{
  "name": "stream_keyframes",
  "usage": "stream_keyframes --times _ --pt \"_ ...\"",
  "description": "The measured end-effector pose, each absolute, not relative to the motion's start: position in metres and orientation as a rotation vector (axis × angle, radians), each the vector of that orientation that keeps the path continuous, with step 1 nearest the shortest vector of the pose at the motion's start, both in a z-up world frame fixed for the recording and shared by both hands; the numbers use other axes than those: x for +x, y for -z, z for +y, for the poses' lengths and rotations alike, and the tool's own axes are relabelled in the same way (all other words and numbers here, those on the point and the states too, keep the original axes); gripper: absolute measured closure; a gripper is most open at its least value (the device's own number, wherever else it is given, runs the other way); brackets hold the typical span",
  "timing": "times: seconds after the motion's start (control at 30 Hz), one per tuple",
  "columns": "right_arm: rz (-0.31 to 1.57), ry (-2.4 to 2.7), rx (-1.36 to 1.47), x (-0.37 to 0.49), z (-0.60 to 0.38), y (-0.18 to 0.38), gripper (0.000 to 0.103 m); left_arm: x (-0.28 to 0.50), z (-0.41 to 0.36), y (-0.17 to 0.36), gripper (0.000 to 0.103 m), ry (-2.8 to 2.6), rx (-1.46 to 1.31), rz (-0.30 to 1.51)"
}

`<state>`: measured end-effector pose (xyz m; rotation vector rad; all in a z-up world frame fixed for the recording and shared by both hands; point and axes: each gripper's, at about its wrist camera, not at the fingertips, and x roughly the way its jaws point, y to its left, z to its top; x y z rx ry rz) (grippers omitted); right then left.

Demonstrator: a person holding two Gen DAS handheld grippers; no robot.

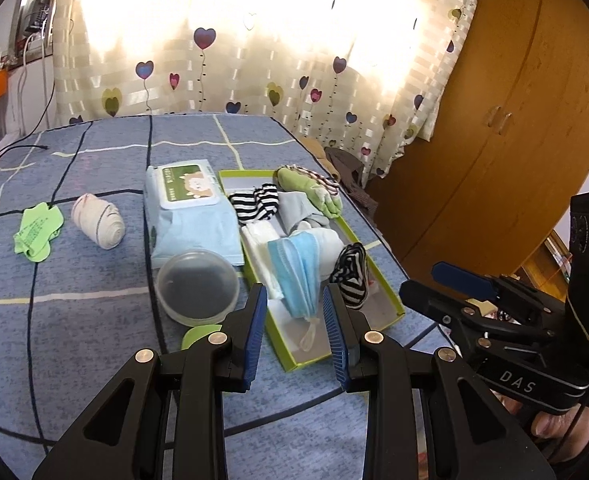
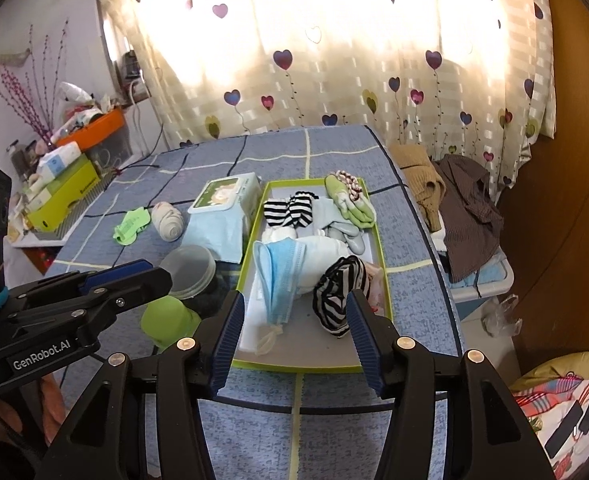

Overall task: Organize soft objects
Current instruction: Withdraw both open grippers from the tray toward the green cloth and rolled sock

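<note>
Both empty and parted: left gripper (image 1: 292,334) and right gripper (image 2: 292,334), hovering short of the shallow green-rimmed cardboard tray (image 2: 386,280) on the blue checked bedspread (image 1: 74,320); inside the tray, a pleated blue face mask (image 2: 280,272), black-and-white striped socks (image 2: 336,296) and green socks (image 2: 348,198); outside, left of the wipes pack (image 1: 186,208), a rolled cream sock (image 1: 98,220) and a flat lime-green sock (image 1: 36,234); likely light, limp, easily crushed (best pinched across the roll's middle); soft bedding underneath, yielding; heart-print curtain (image 1: 254,40) bright behind, wooden wardrobe (image 1: 514,120) alongside.
</note>
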<state>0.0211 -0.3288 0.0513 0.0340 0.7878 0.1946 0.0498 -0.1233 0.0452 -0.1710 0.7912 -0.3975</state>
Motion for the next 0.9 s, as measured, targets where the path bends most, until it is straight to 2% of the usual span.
stream_keyframes --times 0.9 --pt "0.773 -0.276 -0.018 0.027 -0.284 -0.061 0.047 0.044 -0.072 -0.047 0.073 0.317 -0.232 0.766"
